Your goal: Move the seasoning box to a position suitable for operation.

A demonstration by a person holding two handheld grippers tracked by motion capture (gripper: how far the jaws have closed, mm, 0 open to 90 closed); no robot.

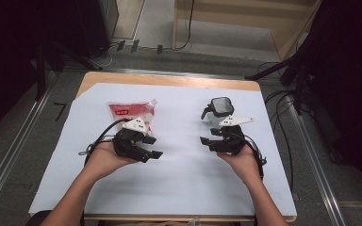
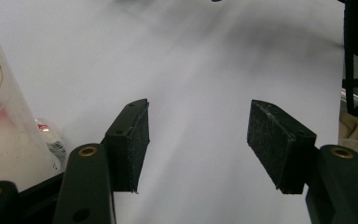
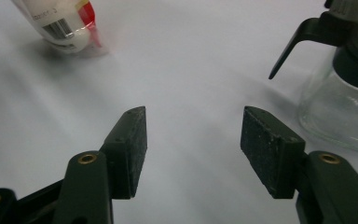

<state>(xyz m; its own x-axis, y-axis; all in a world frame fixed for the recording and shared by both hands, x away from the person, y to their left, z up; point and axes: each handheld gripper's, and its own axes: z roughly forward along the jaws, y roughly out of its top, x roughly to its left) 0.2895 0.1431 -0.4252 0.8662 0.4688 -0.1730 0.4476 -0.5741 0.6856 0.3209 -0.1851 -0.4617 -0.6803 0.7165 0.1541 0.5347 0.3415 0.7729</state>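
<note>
1. Nearest the camera: the person's two forearms come in from the bottom edge, each hand carrying a gripper just above the desk [image 1: 179,188], which is covered with a white sheet.
2. Left gripper [image 1: 156,147]: fingers [image 2: 130,144] released, nothing between them. In the left gripper view, bare white sheet lies ahead of them.
3. Right gripper [image 1: 204,140]: fingers [image 3: 129,151] likewise released, gap empty.
4. Things in hand: a red-and-white pouch [image 1: 131,113] lies flat just beyond the left gripper; a clear glass jug [image 1: 219,112] with black lid and handle stands upright just beyond the right gripper. Pouch and jug are well apart, one per hand.
5. Judgement: each gripper sits beside its own item, likely ready so one can take the pouch and the other steady the jug for filling.
6. In the right gripper view, the jug [image 3: 340,93] is off to one side of the fingers, not between them; the pouch [image 3: 63,23] is farther off.
7. Nothing on the sheet blocks either reach. Cables trail from both grippers. Around the desk: dark stands, floor rails, a wooden frame beyond.
</note>
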